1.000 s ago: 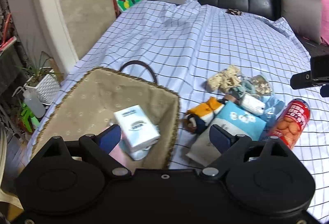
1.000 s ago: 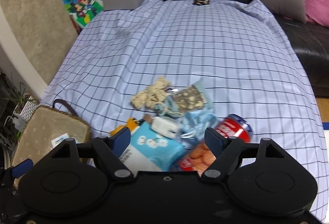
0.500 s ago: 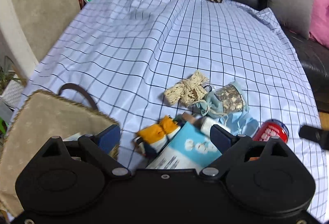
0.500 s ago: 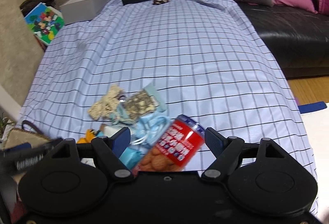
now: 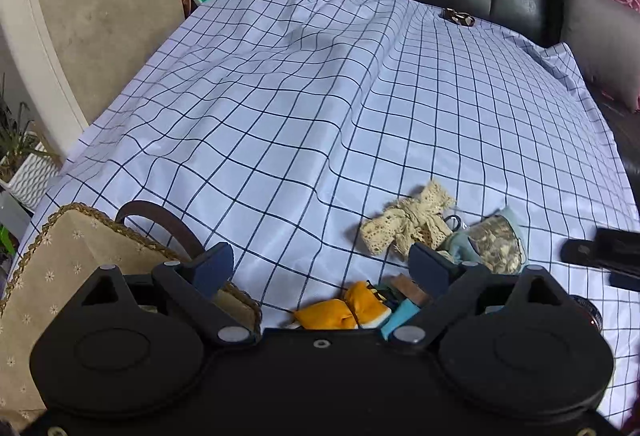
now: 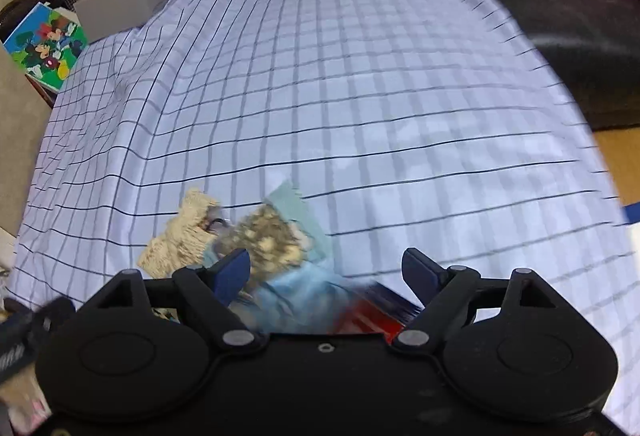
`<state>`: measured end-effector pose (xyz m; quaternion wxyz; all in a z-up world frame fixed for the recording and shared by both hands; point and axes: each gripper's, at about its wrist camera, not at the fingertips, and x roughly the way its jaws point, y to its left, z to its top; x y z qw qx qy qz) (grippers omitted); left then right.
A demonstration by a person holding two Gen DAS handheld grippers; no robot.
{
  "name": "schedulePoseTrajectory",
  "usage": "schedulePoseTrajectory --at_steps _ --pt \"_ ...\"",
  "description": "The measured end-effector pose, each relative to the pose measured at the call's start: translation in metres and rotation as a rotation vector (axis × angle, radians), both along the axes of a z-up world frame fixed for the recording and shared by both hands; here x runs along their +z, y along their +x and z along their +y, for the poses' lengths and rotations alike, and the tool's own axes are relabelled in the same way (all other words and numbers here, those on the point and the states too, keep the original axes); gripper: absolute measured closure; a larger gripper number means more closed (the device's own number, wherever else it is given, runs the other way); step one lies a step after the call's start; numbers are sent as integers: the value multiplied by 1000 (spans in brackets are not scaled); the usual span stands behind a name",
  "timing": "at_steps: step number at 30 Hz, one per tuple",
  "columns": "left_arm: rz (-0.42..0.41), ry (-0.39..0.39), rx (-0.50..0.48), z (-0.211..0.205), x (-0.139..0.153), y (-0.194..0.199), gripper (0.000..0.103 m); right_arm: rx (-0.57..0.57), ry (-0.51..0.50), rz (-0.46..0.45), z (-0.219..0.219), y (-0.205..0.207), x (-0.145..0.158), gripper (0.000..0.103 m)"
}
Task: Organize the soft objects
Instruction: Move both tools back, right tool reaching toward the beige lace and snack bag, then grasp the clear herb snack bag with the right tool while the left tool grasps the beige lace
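Both claws were open and empty: the left claw (image 5: 322, 268) hung beside the basket (image 5: 60, 256), the right claw (image 6: 326, 272) above the lace piece (image 6: 178, 238) and red can (image 6: 376, 310).

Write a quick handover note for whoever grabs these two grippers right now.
Left gripper: open, empty, above the orange soft toy.
Right gripper: open, empty, over the red can and the light blue fabric; that view is blurred.
The pile, with the cream lace piece and the floral pouch, lies on the checked sheet, right of the woven basket.
Done: nothing of the pile is in the basket that I can see; its inside is mostly hidden.
Left: move the soft items into the basket.
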<state>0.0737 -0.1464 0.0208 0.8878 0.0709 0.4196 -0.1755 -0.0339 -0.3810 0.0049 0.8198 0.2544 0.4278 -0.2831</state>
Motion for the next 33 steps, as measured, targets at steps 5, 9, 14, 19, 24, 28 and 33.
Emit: schedulePoseTrajectory --at_steps 5,9,14,19,24,28,33 --pt "9 -30 8 8 1 6 12 11 106 -3 -1 39 -31 15" --pt "-1 -16 21 10 -1 9 12 19 117 47 11 64 -52 11" --pt "7 -21 42 19 -2 13 12 11 179 95 18 97 -75 5" --pt "11 -16 48 25 -4 18 12 23 97 174 30 122 -96 3" --pt "27 -28 50 29 -6 21 12 48 38 179 36 129 -97 36" --pt "24 -31 48 28 -5 21 12 54 11 117 30 121 -80 46" --pt "19 -19 45 24 -7 20 12 -2 10 43 10 106 -58 46"
